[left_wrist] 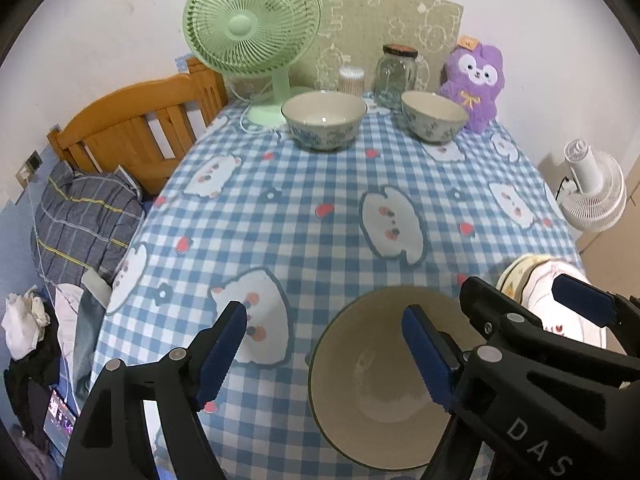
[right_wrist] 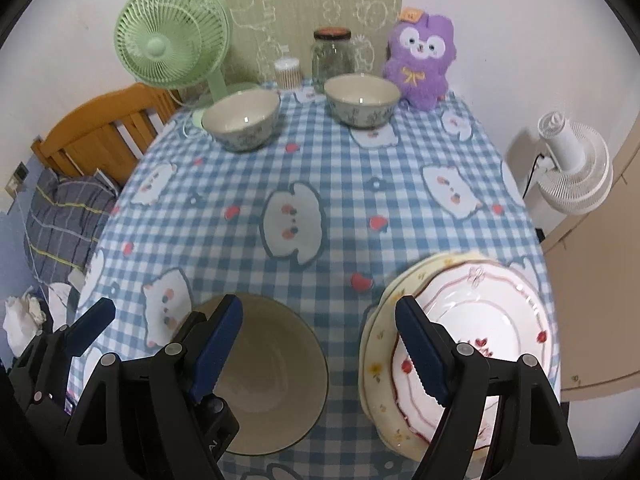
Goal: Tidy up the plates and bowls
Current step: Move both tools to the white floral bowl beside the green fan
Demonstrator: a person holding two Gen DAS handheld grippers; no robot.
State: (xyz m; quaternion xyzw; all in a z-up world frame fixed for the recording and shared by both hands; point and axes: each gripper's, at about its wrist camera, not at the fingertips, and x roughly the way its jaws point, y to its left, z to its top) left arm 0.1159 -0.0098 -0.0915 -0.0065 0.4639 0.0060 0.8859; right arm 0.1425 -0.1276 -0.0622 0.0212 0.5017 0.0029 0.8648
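Note:
A large cream bowl [left_wrist: 372, 384] [right_wrist: 276, 376] stands empty near the front edge of the checked tablecloth [left_wrist: 320, 240]. Right of it lies a stack of plates [right_wrist: 476, 320] [left_wrist: 540, 276], a white red-trimmed one on top of cream ones. Two smaller patterned bowls [left_wrist: 324, 120] [left_wrist: 434, 116] [right_wrist: 240, 120] [right_wrist: 362, 98] sit apart at the back. My left gripper [left_wrist: 324, 350] is open above the big bowl's left rim and holds nothing. My right gripper [right_wrist: 320, 346] hangs open over the gap between bowl and plates, also with nothing in it.
At the back stand a green fan [left_wrist: 252, 24], a glass jar [left_wrist: 396, 76], a cotton-swab tub [left_wrist: 351, 79] and a purple plush toy [left_wrist: 476, 80]. A wooden bed frame [left_wrist: 136, 128] and clothes lie off the left edge, a white fan [right_wrist: 572, 168] off the right.

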